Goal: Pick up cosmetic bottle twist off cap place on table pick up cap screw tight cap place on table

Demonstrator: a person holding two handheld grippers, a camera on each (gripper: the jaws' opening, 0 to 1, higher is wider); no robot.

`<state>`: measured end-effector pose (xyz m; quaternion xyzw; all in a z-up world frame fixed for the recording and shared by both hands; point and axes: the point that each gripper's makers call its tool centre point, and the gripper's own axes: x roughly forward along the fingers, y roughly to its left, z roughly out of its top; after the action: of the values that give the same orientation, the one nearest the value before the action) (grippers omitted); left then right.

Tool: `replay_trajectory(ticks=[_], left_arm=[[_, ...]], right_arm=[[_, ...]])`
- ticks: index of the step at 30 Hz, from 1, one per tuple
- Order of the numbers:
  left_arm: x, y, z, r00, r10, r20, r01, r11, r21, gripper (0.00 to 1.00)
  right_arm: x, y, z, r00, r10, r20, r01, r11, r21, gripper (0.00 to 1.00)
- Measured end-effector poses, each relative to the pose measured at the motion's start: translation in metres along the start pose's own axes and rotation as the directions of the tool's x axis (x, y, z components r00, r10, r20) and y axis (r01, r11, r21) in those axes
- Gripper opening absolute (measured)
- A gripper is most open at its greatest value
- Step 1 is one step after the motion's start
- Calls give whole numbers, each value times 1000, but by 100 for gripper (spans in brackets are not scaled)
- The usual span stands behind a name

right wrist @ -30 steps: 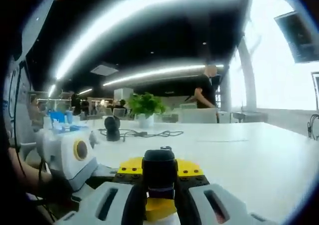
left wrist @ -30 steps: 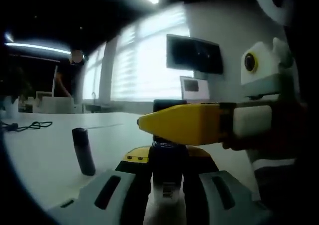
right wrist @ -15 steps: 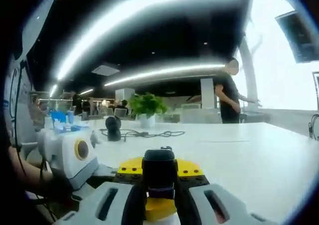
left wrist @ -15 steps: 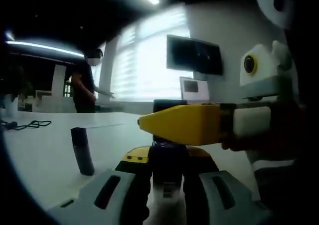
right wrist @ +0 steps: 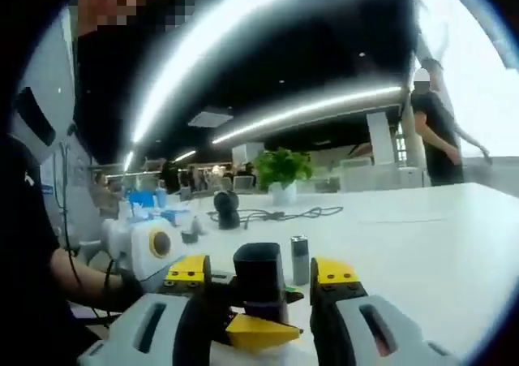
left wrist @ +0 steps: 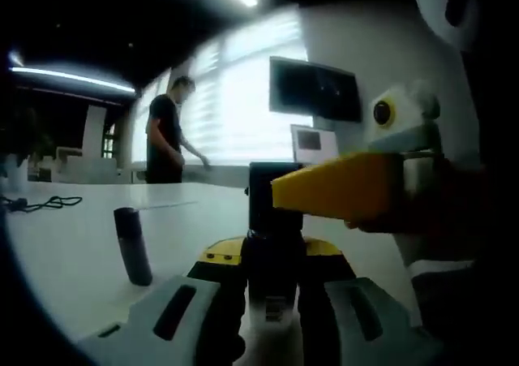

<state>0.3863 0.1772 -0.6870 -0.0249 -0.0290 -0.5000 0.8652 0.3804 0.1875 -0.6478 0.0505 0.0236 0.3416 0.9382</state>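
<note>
A black cosmetic bottle (left wrist: 274,278) stands upright between the jaws of my left gripper (left wrist: 274,256), which is shut on it. Its black cap (left wrist: 272,197) sits on top. In the left gripper view, one yellow finger (left wrist: 336,189) of my right gripper reaches in from the right and ends beside the cap. In the right gripper view, my right gripper (right wrist: 261,270) is open, its yellow-tipped jaws standing apart on either side of the cap (right wrist: 259,275). The left gripper's yellow jaw tip (right wrist: 255,332) shows below the cap.
A small dark cylinder (left wrist: 132,246) stands on the white table (left wrist: 73,252), also seen behind the cap as the cylinder (right wrist: 300,260). A black cable (left wrist: 40,204), a round black device (right wrist: 227,208) and a potted plant (right wrist: 282,171) lie farther back. A person (left wrist: 166,139) stands beyond the table.
My right gripper has opened and drawn back off the cap, its finger sliding to the right in the left gripper view. The person at the back has walked along the far side.
</note>
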Motion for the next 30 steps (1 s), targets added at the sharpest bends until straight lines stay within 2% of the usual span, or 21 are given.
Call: replay_trajectory(ticks=[1, 2, 4, 5, 7, 9, 12, 13, 14, 16, 17, 18, 20, 21, 22, 23, 25, 28, 30], left_arm=[[0, 0, 0, 1000, -1, 0, 1, 1000, 0, 14], [0, 0, 0, 1000, -2, 0, 2, 1000, -1, 14], [0, 0, -1, 1000, -4, 0, 4, 1000, -4, 14], [0, 0, -1, 1000, -6, 1, 6, 1000, -4, 14], [0, 0, -1, 1000, -10, 1, 10, 1000, -5, 14], [0, -1, -1, 1000, -15, 1, 15, 1000, -6, 14], [-1, -3, -1, 1000, -26, 2, 26, 1000, -13, 14], [-1, -4, -1, 1000, -30, 2, 30, 999, -15, 14], [-1, -4, -1, 999, -36, 2, 36, 999, -16, 14], [-1, -7, -1, 999, -52, 2, 52, 998, -21, 14], [-1, -7, -1, 998, -56, 2, 56, 998, -22, 14], [-1, -9, -1, 998, -67, 2, 67, 997, -27, 14], [-1, -10, -1, 997, -74, 2, 74, 997, -28, 14], [-1, -10, 0, 997, -73, 2, 73, 997, -29, 14], [-1, -10, 0, 997, -73, 2, 73, 997, -30, 14], [-1, -10, 0, 997, -73, 2, 73, 997, -31, 14], [-1, -12, -1, 997, -82, 2, 82, 996, -37, 14], [-1, -14, 0, 996, -93, 2, 93, 995, -39, 14], [-1, -13, 0, 995, -95, 2, 95, 995, -42, 14]], right_arm=[[-2, 4, -1, 998, 58, -11, -58, 998, 2, 42], [-3, 0, 0, 997, 73, -13, -73, 997, 8, 44], [-6, 3, 1, 984, 174, -26, -174, 985, -16, 44], [-5, 0, 3, 980, 197, -22, -197, 980, -36, 45], [-8, 9, 6, 947, 319, -28, -320, 947, -31, 44], [-8, 11, 10, 916, 401, -27, -402, 915, -35, 43], [-6, 14, 9, 849, 523, -77, -527, 849, -41, 42], [-6, 15, 8, 831, 549, -89, -554, 831, -42, 42], [-3, 15, 8, 804, 586, -98, -592, 804, -54, 41], [-1, 16, 6, 765, 632, -125, -640, 767, -41, 40], [-1, 18, 6, 740, 659, -134, -669, 741, -49, 39], [-1, 21, 7, 712, 689, -133, -698, 716, -29, 38], [-8, 33, 7, 627, 768, -129, -773, 634, 25, 38], [-7, 36, 3, 600, 786, -151, -793, 608, 15, 37], [-5, 36, 2, 596, 787, -160, -798, 603, -8, 37], [-2, 37, -3, 584, 793, -172, -805, 593, 1, 35], [2, 36, -9, 581, 792, -186, -808, 589, -17, 35], [4, 35, -11, 562, 807, -183, -822, 569, -14, 32], [4, 35, -9, 539, 827, -161, -836, 548, 13, 29]])
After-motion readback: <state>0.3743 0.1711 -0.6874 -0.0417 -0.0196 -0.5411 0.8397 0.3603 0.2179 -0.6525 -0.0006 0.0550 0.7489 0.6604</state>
